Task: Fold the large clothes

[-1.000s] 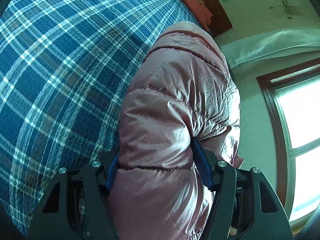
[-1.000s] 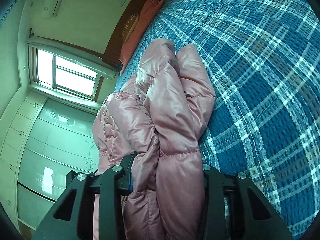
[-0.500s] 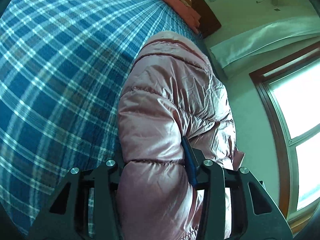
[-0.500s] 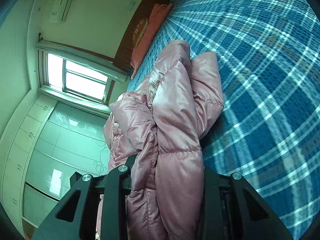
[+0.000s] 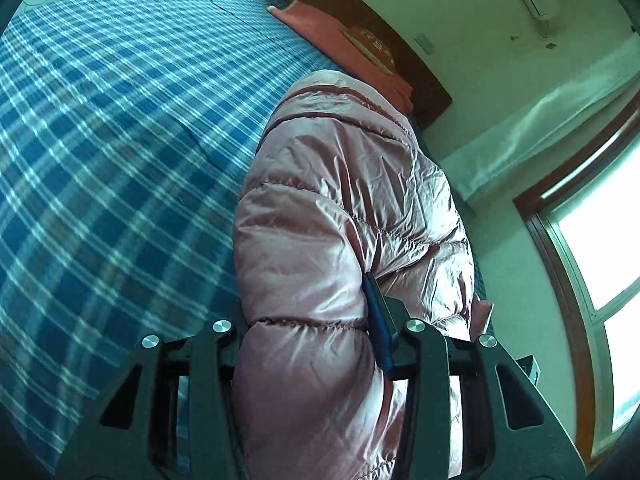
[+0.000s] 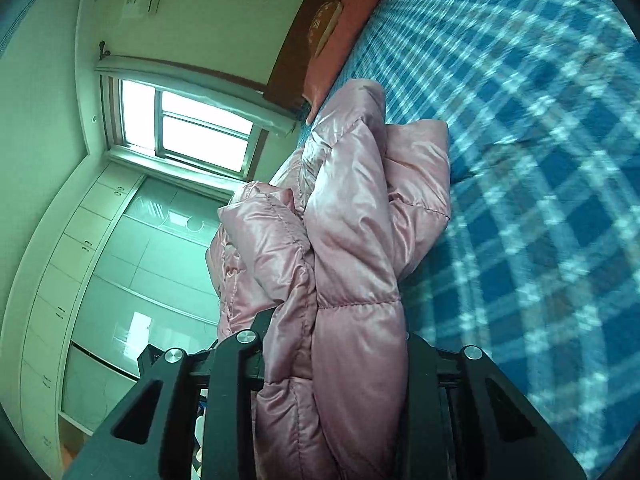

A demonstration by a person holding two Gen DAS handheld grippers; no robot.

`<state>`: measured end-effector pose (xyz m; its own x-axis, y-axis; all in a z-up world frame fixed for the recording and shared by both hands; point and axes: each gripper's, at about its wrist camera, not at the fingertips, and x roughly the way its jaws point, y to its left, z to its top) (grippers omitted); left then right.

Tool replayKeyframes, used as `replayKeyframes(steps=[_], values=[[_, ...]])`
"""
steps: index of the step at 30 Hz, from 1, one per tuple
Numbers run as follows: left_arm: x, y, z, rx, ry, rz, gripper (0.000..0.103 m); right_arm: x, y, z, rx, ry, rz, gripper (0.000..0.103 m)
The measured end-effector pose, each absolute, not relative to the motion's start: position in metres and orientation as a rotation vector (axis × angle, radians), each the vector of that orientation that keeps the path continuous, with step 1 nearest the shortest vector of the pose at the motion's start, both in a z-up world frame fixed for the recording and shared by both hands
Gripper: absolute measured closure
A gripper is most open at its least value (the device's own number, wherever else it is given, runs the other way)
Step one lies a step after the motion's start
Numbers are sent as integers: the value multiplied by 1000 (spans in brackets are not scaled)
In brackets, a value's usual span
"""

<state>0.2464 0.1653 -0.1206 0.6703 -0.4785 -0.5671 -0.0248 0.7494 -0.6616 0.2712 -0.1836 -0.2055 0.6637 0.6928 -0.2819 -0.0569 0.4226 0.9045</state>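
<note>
The pink down jacket (image 5: 344, 208) is clamped more tightly than before by left gripper (image 5: 310, 320) and right gripper (image 6: 332, 332), whose jaws have just closed further; more headboard (image 5: 360, 16) is shown at upper centre.

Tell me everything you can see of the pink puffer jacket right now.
The pink puffer jacket is shiny, quilted in stitched padded bands, looking like slick nylon. It is bunched into thick crumpled folds, partly lying on the blue plaid bedspread. The left gripper is shut on one padded section and the right gripper on a gathered bundle of layers. No zipper or label shows.
</note>
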Motion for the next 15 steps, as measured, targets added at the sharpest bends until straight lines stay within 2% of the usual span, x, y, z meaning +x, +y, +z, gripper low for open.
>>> replayKeyframes(steps=[7,10,12,14,15], values=[[277,200,-159,-768,905,-216,61,306,-162,-232,1056,821,489,75],[278,204,-163,-783,911,-238,60,306,-158,-225,1009,833,482,72],[276,206,-160,-787,914,-259,60,309,-155,-214,945,850,454,65],[275,213,-157,-803,915,-269,58,309,-154,-204,888,855,428,51],[274,218,-153,-810,910,-274,50,311,-154,-198,868,846,418,46]])
